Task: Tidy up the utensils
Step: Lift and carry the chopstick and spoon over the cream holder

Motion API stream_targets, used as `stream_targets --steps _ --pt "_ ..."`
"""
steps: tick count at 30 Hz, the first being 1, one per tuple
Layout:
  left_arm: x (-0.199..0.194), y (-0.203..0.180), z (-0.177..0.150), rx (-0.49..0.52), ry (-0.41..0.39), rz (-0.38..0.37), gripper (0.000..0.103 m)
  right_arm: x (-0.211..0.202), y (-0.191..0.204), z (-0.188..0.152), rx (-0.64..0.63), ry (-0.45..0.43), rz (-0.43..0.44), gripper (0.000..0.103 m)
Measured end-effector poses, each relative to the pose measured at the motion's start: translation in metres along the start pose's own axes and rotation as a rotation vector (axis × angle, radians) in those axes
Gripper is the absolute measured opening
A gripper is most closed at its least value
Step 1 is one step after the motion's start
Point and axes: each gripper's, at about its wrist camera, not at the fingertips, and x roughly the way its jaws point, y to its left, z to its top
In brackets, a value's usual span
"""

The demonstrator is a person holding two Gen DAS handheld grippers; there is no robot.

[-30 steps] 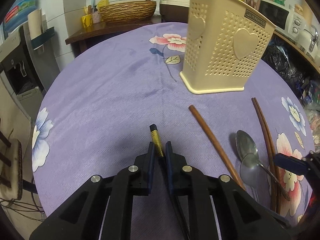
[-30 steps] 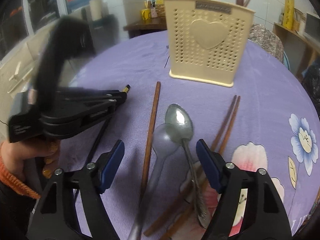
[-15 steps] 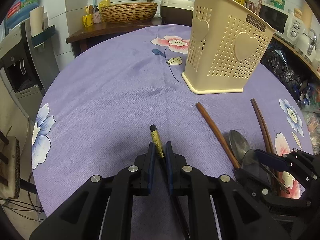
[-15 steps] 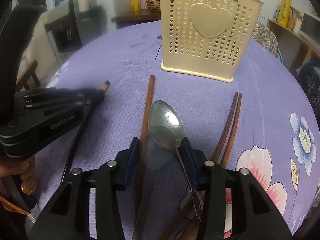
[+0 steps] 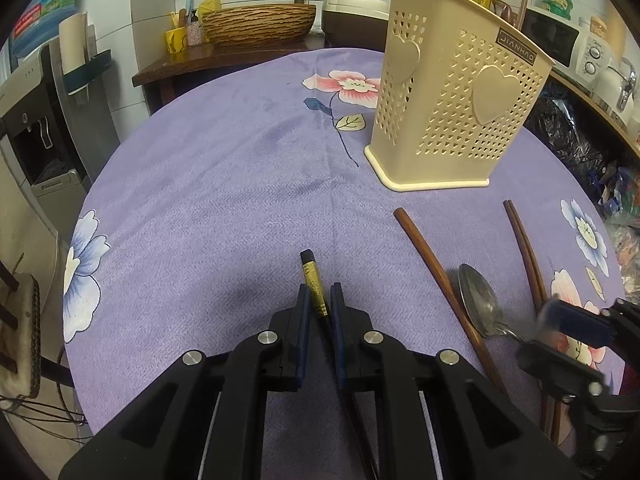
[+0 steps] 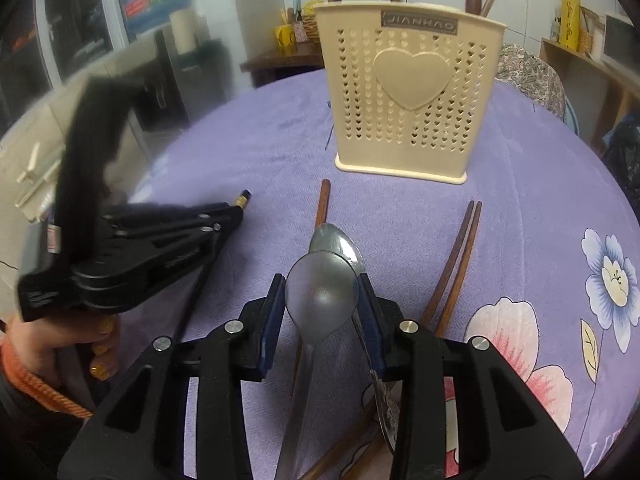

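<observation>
Purple floral cloth covers the round tabletop, and a kitchen crowds round it: a woven basket on a dark side counter behind, appliances on a shelf to the right.

Near the far edge stands the cream perforated utensil holder, upright, with a few handles already poking out of its top. Loose on the cloth in front of it lie a single brown chopstick, a pair of brown chopsticks and two metal spoons.

The right gripper has its fingers narrowed around the bowl of the nearer spoon, gripping it by its edges. The second spoon lies just behind it and seems to touch or overlap it; the view is too tight to be sure.

The left gripper has its fingers closed on a black chopstick with a gold band, the tip sticking out ahead.

Risks as I judge them: a smooth curved bowl held only by its rim could swivel or slip out on lifting, and the second spoon may be dragged along. The thin chopstick could pivot in its grip and miss the holder's opening.
</observation>
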Motion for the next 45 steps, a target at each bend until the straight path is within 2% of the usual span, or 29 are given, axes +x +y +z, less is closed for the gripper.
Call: stream_targets --steps 5,9,16,20,26,38,45 --pt "-0.011 0.002 0.004 -0.022 -0.039 -0.038 0.009 -0.031 -0.007 0.002 0.012 -0.048 0.063 0.037" --pt "-0.041 0.002 0.011 -0.033 -0.113 -0.063 0.008 -0.052 -0.014 0.004 0.035 -0.087 0.090 0.037" --pt "-0.137 -0.004 0.025 -0.028 -0.337 -0.127 0.008 -0.089 -0.012 0.011 0.025 -0.158 0.157 0.037" --pt "-0.171 -0.009 0.033 -0.013 -0.427 -0.130 0.008 -0.101 -0.007 0.016 -0.001 -0.193 0.177 0.037" --pt "-0.162 -0.015 0.043 -0.020 -0.428 -0.123 0.008 -0.094 0.001 0.026 -0.029 -0.190 0.179 0.036" --pt "-0.162 -0.010 0.043 -0.028 -0.433 -0.126 0.008 -0.090 0.001 0.032 -0.053 -0.178 0.178 0.036" --pt "-0.169 -0.010 0.045 -0.005 -0.453 -0.124 0.008 -0.091 -0.006 0.040 -0.039 -0.174 0.219 0.036"
